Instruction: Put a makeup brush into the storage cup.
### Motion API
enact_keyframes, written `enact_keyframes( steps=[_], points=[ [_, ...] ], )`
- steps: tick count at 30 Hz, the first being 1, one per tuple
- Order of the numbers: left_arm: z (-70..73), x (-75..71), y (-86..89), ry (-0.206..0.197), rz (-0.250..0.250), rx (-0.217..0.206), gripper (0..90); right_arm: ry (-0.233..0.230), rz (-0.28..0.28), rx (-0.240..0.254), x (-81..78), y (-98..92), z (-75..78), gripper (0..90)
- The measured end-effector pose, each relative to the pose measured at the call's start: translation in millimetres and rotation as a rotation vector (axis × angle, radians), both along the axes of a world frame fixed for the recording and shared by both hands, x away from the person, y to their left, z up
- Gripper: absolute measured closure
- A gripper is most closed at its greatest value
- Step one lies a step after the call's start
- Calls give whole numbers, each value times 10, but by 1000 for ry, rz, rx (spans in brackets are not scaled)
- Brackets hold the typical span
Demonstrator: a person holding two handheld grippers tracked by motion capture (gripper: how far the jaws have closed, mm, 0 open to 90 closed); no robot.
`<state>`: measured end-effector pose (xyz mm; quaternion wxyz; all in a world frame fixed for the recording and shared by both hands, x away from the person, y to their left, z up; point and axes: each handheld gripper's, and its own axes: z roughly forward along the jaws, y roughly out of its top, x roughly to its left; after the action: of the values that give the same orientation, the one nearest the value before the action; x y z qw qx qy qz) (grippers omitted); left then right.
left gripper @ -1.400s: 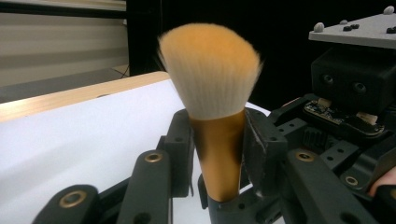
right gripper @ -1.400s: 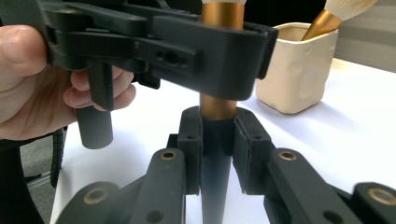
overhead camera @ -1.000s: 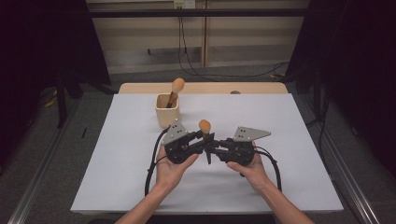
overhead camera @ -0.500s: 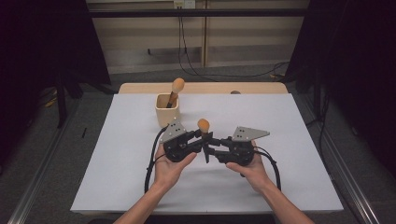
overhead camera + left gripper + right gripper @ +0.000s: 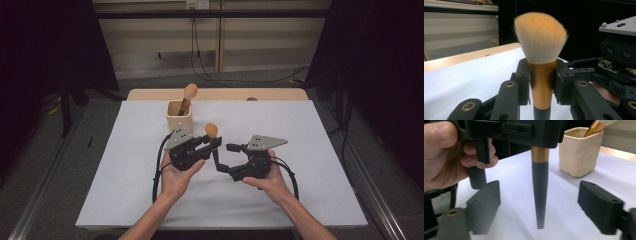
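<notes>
The left claw (image 5: 541, 82) clamps the upright brush (image 5: 541, 57), bristles up; the right claw (image 5: 539, 202) has just opened off its handle.

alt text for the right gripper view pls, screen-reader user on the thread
A makeup brush hangs handle-down, its gold ferrule clamped by the left tool, its dark tapered handle between the right tool's open jaws, which have just been opening and do not touch it. Behind stands a cream cup on the white table; a hand is at left.

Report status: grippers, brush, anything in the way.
Left gripper shut on brush. Right gripper just opened, handle between jaws untouched. Cup beyond, second brush inside; nothing blocking.
</notes>
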<state>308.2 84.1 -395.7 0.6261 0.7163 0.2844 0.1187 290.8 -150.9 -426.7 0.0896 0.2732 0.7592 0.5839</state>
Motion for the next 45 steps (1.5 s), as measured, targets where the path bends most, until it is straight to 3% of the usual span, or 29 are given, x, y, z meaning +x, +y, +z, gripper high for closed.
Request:
enact_keyframes(
  steps=[3,7,9,12,15,24,26,30,33,36,38,45],
  points=[
    [20,0,19,-3,1,-3,694,-4,9,10,3,-14,13,79],
    [42,7,38,4,-2,-16,694,6,-4,25,-2,-49,20,75],
    [59,12,59,3,-2,-12,694,6,20,41,-5,-74,24,64],
    [81,10,95,8,3,-8,694,0,-2,50,-13,-95,38,67],
    [90,7,137,14,5,-5,693,-33,-46,46,-28,-96,36,67],
    [166,30,262,-3,12,23,694,-56,-100,13,-56,-127,54,48],
    [188,43,278,0,15,16,693,-75,-124,-15,-58,-166,74,28],
    [224,82,324,1,27,30,693,-80,-184,-25,-60,-259,84,9],
    [248,102,372,-1,34,21,693,-128,-243,-21,-83,-330,46,17],
    [276,117,429,-2,47,14,693,-100,-266,-21,-114,-388,2,12],
    [287,128,459,-5,50,18,693,-122,-274,-50,-146,-422,-13,12],
    [288,170,529,5,60,25,693,-132,-333,-27,-231,-586,-43,9]
  ],
)
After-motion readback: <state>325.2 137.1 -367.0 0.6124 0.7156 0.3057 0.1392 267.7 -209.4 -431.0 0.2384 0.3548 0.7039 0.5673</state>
